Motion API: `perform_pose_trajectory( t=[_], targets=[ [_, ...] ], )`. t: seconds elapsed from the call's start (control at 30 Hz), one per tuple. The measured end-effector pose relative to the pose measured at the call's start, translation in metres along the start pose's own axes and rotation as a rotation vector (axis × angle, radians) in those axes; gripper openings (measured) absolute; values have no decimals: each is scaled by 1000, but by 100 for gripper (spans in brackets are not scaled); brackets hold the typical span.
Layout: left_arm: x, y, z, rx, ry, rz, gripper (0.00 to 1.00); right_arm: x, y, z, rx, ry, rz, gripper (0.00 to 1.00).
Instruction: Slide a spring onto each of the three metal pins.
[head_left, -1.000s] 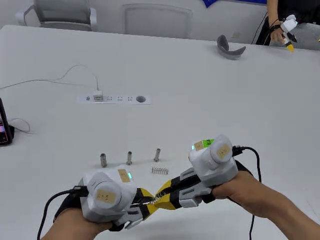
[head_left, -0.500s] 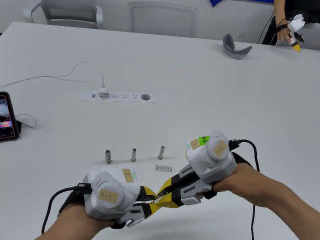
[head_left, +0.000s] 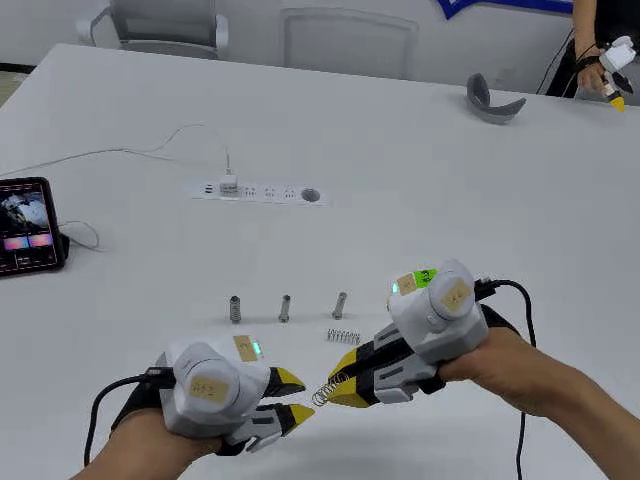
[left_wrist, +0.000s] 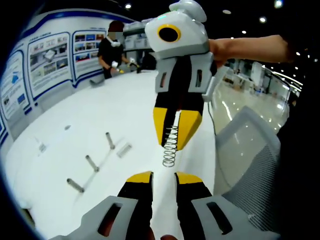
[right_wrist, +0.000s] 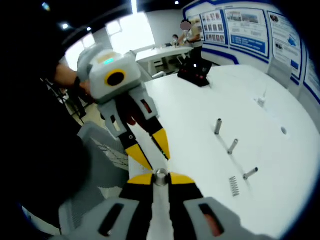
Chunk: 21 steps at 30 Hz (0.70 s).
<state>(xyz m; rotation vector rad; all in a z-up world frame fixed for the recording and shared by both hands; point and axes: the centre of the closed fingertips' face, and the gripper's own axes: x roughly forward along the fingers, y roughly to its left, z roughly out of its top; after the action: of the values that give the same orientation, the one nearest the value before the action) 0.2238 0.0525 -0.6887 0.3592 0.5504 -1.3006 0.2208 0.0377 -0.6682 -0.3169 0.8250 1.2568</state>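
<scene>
Three short metal pins (head_left: 285, 308) stand in a row on the white table (head_left: 450, 200); the leftmost (head_left: 235, 308) looks thicker and ribbed. A loose spring (head_left: 343, 336) lies just right of them. My right gripper (head_left: 340, 388) is shut on another spring (head_left: 325, 388), which sticks out of its yellow tips (left_wrist: 170, 150); its end shows between the right gripper's (right_wrist: 160, 179) own jaws. My left gripper (head_left: 296, 395) faces it from the left, open, a short gap away. In the left gripper view, the left gripper (left_wrist: 163, 177) holds nothing.
A white power strip (head_left: 260, 191) with a cable lies behind the pins. A phone (head_left: 28, 226) stands at the left edge. A grey curved object (head_left: 492, 98) rests at the far right, near a person's hand (head_left: 600, 65). Chairs stand beyond the table.
The two grippers' tips met at the spring before. Now my left gripper has opened and drawn back, and the spring stays in my right gripper. The head camera shifted.
</scene>
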Motion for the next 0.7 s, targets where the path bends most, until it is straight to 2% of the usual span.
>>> perform_pose_trajectory(
  t=[0.3,0.5,0.7],
  targets=[
    [-13,13,-14,-63,-4,62,22,0,-7,-5,2,20,-18,12],
    [-22,27,-21,-118,-17,120,26,2,-20,-6,7,34,-49,12],
    [-29,37,-27,-156,-27,157,30,5,-30,-5,19,34,-63,12]
  ],
)
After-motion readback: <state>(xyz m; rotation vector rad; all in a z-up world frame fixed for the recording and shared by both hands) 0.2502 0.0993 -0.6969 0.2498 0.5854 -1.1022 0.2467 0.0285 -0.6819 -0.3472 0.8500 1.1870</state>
